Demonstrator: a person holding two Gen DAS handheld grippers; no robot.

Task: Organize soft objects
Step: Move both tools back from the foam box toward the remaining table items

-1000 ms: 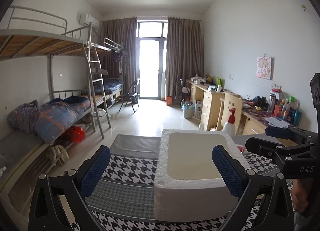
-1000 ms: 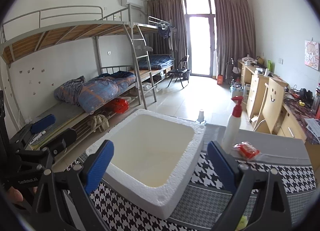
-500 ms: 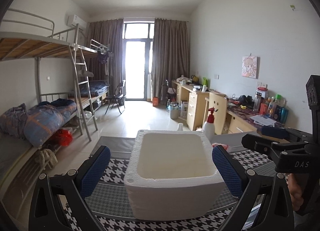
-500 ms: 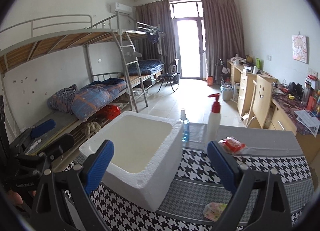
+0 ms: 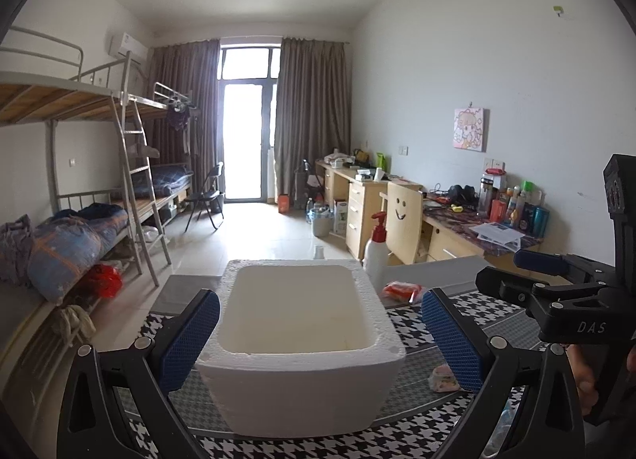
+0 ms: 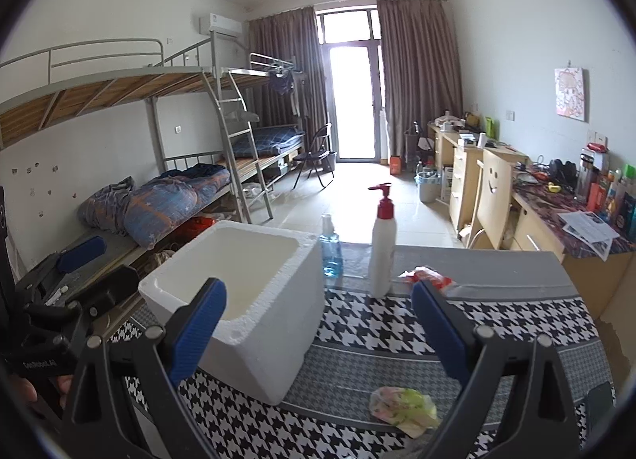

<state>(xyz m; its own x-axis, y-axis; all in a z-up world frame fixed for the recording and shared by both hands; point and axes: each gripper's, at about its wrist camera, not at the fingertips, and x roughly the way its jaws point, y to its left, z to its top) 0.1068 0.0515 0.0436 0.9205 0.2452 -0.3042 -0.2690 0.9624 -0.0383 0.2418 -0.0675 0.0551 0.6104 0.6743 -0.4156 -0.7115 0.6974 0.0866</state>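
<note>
Both grippers, left gripper (image 5: pixel 318 343) and right gripper (image 6: pixel 318 335), have fingers wide open and hold nothing. A pastel packet (image 6: pixel 401 405) lies right of the foam box (image 6: pixel 254 300).

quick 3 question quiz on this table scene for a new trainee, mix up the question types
1. True or false: the white foam box has soft packets inside it.
2. Which stands nearest the red packet?
A. white pump bottle
B. blue spray bottle
C. pastel packet
3. Fill in: the left gripper and the right gripper each have jaws that are ____.

Key
1. False: what shows of its inside is bare.
2. A
3. open, holding nothing
</note>
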